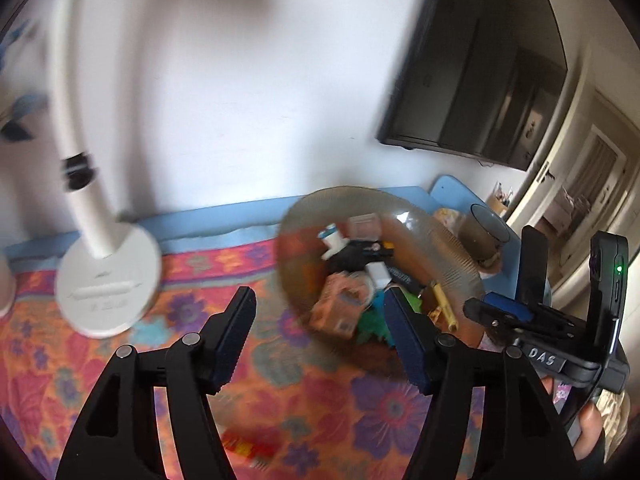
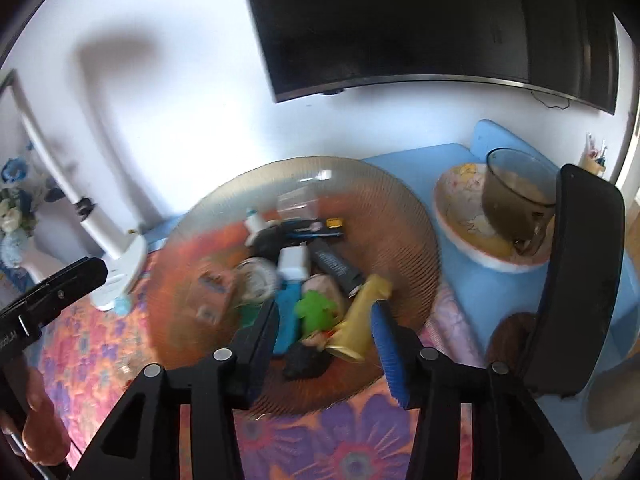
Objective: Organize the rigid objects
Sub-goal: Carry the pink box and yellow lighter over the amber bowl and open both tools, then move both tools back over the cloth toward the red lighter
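Nearest us, our left gripper hangs with its jaws parted and nothing between them, over the flowered cloth. Our right gripper is likewise part open and empty, its tips just above the near rim of the glass platter. Ahead of both tools, the platter holds a blurred heap of small objects: a green figure, a yellow piece, a white plug. Beyond it on the right sits a dark glass cup in a patterned bowl; to the left stands a white lamp base.
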`<state>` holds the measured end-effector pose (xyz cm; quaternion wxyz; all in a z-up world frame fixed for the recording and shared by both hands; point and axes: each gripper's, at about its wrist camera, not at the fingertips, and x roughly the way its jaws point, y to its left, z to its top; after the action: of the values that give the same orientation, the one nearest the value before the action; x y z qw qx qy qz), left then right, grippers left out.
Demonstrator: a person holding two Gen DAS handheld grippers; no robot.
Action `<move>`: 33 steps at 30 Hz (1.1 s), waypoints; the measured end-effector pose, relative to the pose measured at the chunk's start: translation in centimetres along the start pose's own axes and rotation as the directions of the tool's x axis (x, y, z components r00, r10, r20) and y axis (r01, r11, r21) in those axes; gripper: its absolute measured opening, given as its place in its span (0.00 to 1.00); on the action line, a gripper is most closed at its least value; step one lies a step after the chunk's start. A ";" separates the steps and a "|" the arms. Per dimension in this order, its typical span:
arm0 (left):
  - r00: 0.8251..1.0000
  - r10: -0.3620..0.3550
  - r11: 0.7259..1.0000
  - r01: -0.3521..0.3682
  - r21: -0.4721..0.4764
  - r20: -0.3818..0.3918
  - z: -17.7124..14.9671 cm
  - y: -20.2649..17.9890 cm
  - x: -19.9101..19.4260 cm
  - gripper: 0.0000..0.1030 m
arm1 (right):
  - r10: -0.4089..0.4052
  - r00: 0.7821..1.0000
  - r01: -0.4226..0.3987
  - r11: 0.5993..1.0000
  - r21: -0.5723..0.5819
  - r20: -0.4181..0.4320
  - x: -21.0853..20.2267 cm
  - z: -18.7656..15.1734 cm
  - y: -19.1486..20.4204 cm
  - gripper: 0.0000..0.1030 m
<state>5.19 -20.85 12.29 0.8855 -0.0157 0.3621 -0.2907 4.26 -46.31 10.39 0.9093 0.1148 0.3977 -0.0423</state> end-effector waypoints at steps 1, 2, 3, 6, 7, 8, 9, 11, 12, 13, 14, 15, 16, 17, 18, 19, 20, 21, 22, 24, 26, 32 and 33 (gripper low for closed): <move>1.000 0.012 1.000 -0.012 -0.005 0.004 -0.3 0.6 -0.8 0.62 | 0.026 1.000 -0.026 1.000 -0.005 -0.001 -0.4 -0.3 0.8 0.45; 1.000 0.026 1.000 -0.026 -0.010 0.007 -0.6 1.2 -1.6 0.62 | 0.038 0.999 -0.038 0.999 -0.013 0.000 -0.7 -0.5 1.4 0.45; 0.999 0.043 0.999 -0.043 -0.017 0.016 -1.0 2.0 -2.8 0.62 | 0.046 0.999 -0.046 0.999 -0.025 0.003 -1.2 -0.8 2.1 0.46; 0.997 0.070 0.997 -0.068 -0.038 0.041 -1.4 3.8 -5.6 0.62 | 0.073 0.997 -0.072 0.995 -0.069 0.016 -2.7 -1.3 5.0 0.51; 0.996 0.076 0.996 -0.073 -0.050 0.056 -1.8 4.6 -7.0 0.62 | 0.091 0.996 -0.089 0.993 -0.081 0.021 -3.2 -1.5 6.0 0.52; 0.994 0.080 0.995 -0.076 -0.059 0.068 -2.1 5.2 -7.9 0.63 | 0.109 0.994 -0.106 0.990 -0.094 0.027 -3.7 -1.8 7.1 0.52; 0.993 0.089 0.994 -0.083 -0.069 0.081 -2.6 5.8 -8.9 0.65 | 0.119 0.992 -0.115 0.988 -0.107 0.031 -4.2 -2.0 7.9 0.55; 0.988 0.119 0.990 -0.111 -0.083 0.097 -3.8 7.2 -10.5 0.74 | 0.135 0.990 -0.128 0.981 -0.145 0.038 -5.0 -2.7 10.2 0.57; 0.985 0.140 0.987 -0.131 -0.092 0.101 -4.8 8.0 -11.1 0.75 | 0.147 0.988 -0.139 0.977 -0.164 0.038 -5.3 -3.2 11.2 0.58; 0.983 0.158 0.984 -0.149 -0.098 0.096 -5.7 8.7 -11.3 0.75 | 0.164 0.986 -0.155 0.970 -0.188 0.035 -5.5 -4.0 12.3 0.60; 0.981 0.172 0.981 -0.163 -0.102 0.089 -6.4 9.1 -11.3 0.75 | 0.174 0.984 -0.165 0.965 -0.203 0.031 -5.5 -4.6 13.1 0.62; 0.978 0.194 0.977 -0.185 -0.110 0.076 -7.4 9.8 -11.0 0.75 | 0.184 0.983 -0.175 0.960 -0.217 0.023 -5.4 -5.5 13.9 0.69; 0.973 0.222 0.970 -0.214 -0.119 0.058 -8.5 10.8 -10.5 0.75 | 0.192 0.981 -0.183 0.957 -0.226 0.015 -5.1 -6.5 14.6 0.78; 0.969 0.245 0.963 -0.239 -0.127 0.040 -9.4 11.6 -9.9 0.75 | 0.197 0.980 -0.190 0.953 -0.235 0.007 -4.6 -7.8 15.3 0.80; 0.963 0.271 0.954 -0.266 -0.139 0.017 -10.5 12.5 -9.2 0.75 | 0.202 0.979 -0.195 0.950 -0.243 0.001 -4.0 -8.8 15.7 0.81; 0.955 0.295 0.943 -0.295 -0.155 -0.021 -11.9 13.6 -8.1 0.75 | 0.205 0.979 -0.202 0.945 -0.258 -0.014 -3.1 -10.0 16.2 0.81; 0.952 0.302 0.938 -0.304 -0.163 -0.041 -12.5 14.2 -7.6 0.75 | 0.207 0.978 -0.208 0.938 -0.277 -0.034 -2.1 -11.2 16.6 0.81; 0.949 0.309 0.933 -0.315 -0.176 -0.063 -13.5 14.9 -7.2 0.75 | 0.205 0.978 -0.209 0.933 -0.292 -0.045 -1.3 -12.0 16.9 0.81; 0.945 0.318 0.927 -0.327 -0.184 -0.077 -14.3 15.5 -6.6 0.75 | 0.192 0.980 -0.199 0.929 -0.311 -0.055 -0.3 -12.8 17.2 0.81; 0.938 0.336 0.920 -0.345 -0.186 -0.080 -15.4 16.0 -5.9 0.75 | 0.138 0.988 -0.154 0.925 -0.347 -0.068 1.6 -14.0 17.6 0.81; 0.928 0.358 0.908 -0.372 -0.193 -0.104 -16.3 16.3 -5.4 0.75 | 0.128 0.989 -0.145 0.923 -0.356 -0.071 2.7 -14.6 17.5 0.81; 0.922 0.381 0.900 -0.386 -0.202 -0.067 -16.3 16.2 -5.8 0.75 | 0.129 0.987 -0.152 0.937 -0.315 -0.090 3.6 -14.6 16.6 0.81; 0.923 0.380 0.900 -0.385 -0.205 -0.062 -16.3 16.3 -5.9 0.75 | 0.128 0.987 -0.153 0.939 -0.307 -0.100 3.8 -14.6 16.4 0.81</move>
<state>-0.54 -1.26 0.09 0.9147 -0.0363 0.3963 -0.0709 -0.79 -26.80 0.84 0.9003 -0.0014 0.4256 0.0911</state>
